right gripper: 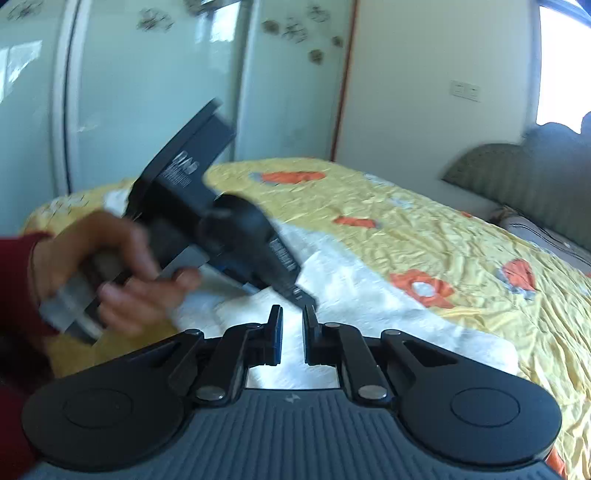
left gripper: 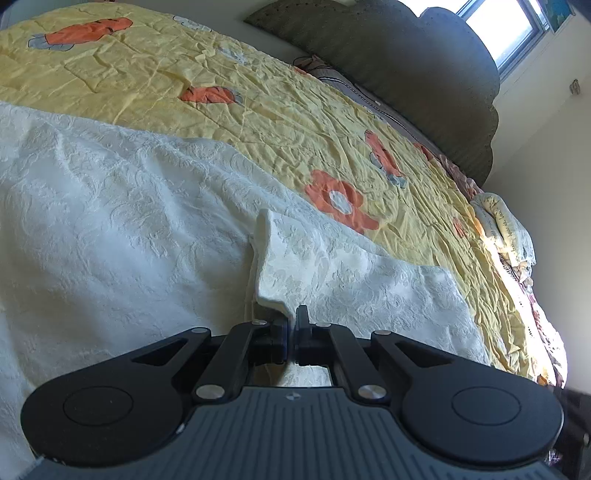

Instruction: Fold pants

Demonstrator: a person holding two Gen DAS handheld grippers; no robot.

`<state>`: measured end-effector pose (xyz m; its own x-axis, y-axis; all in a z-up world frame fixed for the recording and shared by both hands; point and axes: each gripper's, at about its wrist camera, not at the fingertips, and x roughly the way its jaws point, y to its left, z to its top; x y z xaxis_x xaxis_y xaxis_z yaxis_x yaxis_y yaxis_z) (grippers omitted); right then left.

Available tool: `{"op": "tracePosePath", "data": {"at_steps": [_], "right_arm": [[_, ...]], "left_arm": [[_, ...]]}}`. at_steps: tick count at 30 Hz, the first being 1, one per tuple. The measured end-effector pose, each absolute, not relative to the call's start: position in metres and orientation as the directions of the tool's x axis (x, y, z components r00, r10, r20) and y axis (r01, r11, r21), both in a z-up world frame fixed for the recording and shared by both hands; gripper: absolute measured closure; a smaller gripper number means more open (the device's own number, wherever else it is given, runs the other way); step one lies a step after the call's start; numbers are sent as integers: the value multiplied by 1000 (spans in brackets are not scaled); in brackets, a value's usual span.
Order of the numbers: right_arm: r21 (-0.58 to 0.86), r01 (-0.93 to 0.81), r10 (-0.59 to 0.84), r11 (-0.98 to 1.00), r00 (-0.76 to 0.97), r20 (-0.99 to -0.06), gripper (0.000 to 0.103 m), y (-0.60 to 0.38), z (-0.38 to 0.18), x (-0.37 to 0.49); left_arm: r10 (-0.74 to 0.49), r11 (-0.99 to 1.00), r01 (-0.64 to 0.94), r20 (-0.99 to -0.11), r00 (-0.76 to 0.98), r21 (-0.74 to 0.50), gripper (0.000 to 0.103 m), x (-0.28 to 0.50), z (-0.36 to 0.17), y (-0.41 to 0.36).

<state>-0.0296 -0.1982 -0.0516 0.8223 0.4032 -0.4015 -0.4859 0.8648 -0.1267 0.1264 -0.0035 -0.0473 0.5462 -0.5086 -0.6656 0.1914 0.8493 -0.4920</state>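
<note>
White textured pants [left gripper: 129, 206] lie spread on a bed with a yellow quilt [left gripper: 258, 110]. My left gripper [left gripper: 291, 317] is shut on a raised fold of the pants' edge [left gripper: 273, 266], pinching it up off the bed. In the right wrist view the pants [right gripper: 369, 295] lie ahead on the quilt [right gripper: 424, 229]. My right gripper [right gripper: 291, 314] is open a little and holds nothing, just above the white cloth. The left gripper's body [right gripper: 207, 218], held by a hand [right gripper: 122, 273], is blurred just ahead and left of it.
A padded grey-green headboard [left gripper: 424, 74] and pillows [left gripper: 498, 225] stand at the bed's far end. A window [left gripper: 509, 26] is above. Pale wardrobe doors [right gripper: 147, 92] and a wall [right gripper: 424, 92] lie beyond the bed in the right wrist view.
</note>
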Motion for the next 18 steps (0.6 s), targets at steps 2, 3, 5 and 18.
{"op": "tracePosePath", "data": {"at_steps": [2,3,5,18], "right_arm": [[-140,-328,243,934,873,-423,79,-214,-60,-17],[-151,-259,161,954,867,-471,68,-221,-70,-7],[-118,-226,122,967,816,-565,67,-236,-99,7],[-89,-251,166,964,829,-534,63,-198,-103,54]], "left_arm": [[-509,849,192,-664,548,-492,100,126,-47,-3],[-513,847,194,-663,546,-496,100,126,-47,-2],[-526,838,192,-663,533,-510,100,127,-49,-1],[-410,909,227,-648,641,-351,79,116,-14,-2]]}}
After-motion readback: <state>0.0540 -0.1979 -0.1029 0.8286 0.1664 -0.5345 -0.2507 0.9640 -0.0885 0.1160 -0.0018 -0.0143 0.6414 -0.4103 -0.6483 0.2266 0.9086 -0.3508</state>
